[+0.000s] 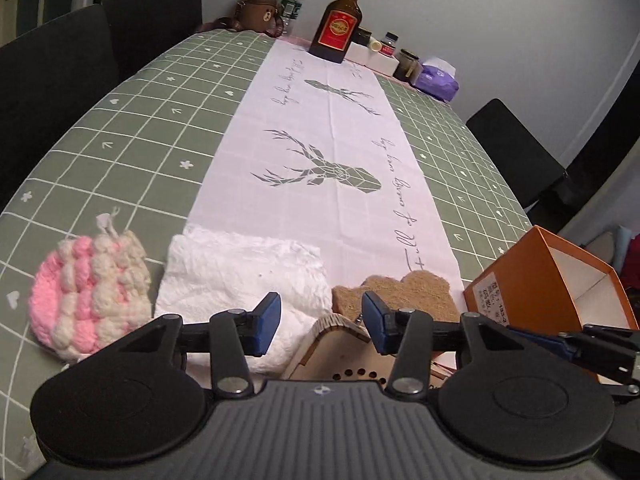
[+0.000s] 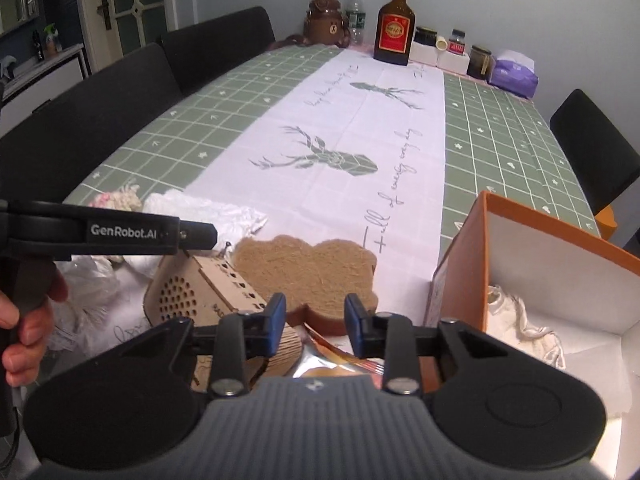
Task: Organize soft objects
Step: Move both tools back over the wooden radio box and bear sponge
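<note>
orange card: box [image 2: 472,240] at right table edge, open top, white lining; one white cloth [image 2: 520,320] already lies inside, so it reads as the drop bin for soft items
brown fibre: toast-shaped sponge [image 2: 308,268] flat on the white runner [image 2: 360,152], just left of the box, nearest soft thing to the right gripper
white towel [image 1: 240,276]: folded, crinkled, flat between sponge and knit piece, lying partly on the runner's near end
pink/cream knit [image 1: 92,284]: round crochet pad, far left on the green grid tablecloth [image 1: 120,120], well apart from box
wood: perforated plywood box [image 2: 192,292] in front of sponge; hard item, likely a distractor, not for the bin
foil packet [image 2: 320,360]: shiny, under right gripper, partly hidden
left gripper [image 1: 320,316]: blue pads about half apart, nothing between them; hovers over towel edge and plywood box, pointing down; a hand [image 2: 24,320] holds its grip
right gripper [image 2: 316,322]: gap narrowish, nothing pinched; sponge's near edge shows beyond the gap, no contact visible
stage: judged one item binned, three soft items left
next: probably right takes sponge, short carry to box
risk: plywood box crowds the sponge's left side, pad may snag
background: bottles [image 1: 338,20], jars, bear-face container [image 1: 260,8], tissue pack at far end, dark chairs around; not in play
</note>
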Tool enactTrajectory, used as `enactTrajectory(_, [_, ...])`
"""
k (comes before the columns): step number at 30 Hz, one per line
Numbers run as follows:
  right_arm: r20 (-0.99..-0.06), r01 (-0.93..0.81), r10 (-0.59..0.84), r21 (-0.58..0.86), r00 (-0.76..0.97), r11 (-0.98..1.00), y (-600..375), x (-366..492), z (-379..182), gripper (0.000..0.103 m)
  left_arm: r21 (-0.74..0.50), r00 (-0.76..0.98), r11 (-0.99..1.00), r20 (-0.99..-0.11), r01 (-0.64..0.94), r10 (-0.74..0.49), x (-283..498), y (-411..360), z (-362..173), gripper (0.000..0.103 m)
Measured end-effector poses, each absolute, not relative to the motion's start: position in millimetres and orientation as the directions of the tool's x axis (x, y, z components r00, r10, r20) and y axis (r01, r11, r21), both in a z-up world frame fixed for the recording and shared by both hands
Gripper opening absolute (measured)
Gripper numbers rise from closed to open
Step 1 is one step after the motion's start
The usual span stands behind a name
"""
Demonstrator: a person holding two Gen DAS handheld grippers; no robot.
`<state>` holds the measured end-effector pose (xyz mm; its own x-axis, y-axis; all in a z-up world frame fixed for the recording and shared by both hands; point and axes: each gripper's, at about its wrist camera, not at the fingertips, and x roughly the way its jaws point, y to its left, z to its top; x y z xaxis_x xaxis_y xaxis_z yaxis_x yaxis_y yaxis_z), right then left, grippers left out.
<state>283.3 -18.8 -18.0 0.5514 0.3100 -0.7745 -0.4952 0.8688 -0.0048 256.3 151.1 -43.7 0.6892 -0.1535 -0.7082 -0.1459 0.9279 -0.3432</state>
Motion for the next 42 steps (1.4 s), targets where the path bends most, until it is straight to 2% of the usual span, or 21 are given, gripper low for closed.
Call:
enactTrajectory(9, [-0.776, -0.523, 0.324, -0.009, 0.541, 0.852, -16, 273, -21, 0.032, -0.271, 0.660, 0.956, -0.740, -0.115, -0.130, 256, 136, -40, 0.052])
enactTrajectory(19, [-0.752, -0.577, 0.383, 0.005, 0.536, 0.817, -12, 244, -10, 0.026, -0.254, 0.657, 0.962, -0.743, -0.102, -0.127, 237, 135, -27, 0.040])
enactTrajectory(25, [-0.741, -0.602, 0.408, 0.005, 0.534, 0.798, -8, 228, -9, 0.026, -0.256, 0.670, 0.962, -0.731, -0.100, -0.125, 223, 136, -25, 0.040])
enactTrajectory(28, [-0.746, -0.603, 0.431, 0.050, 0.507, 0.796, -13, 227, -6, 0.026, -0.254, 0.661, 0.963, -0.739, -0.095, -0.130, 216, 139, -21, 0.040])
enactTrajectory(32, [-0.744, -0.600, 0.424, 0.040, 0.516, 0.799, -19, 224, 4, 0.030, -0.260, 0.647, 0.962, -0.749, -0.086, -0.144, 210, 145, -19, 0.041])
enactTrajectory(42, [-0.822, -0.547, 0.350, 0.057, 0.449, 0.835, -29, 251, 7, 0.031, -0.252, 0.657, 0.967, -0.736, -0.044, -0.162, 197, 151, 7, 0.041])
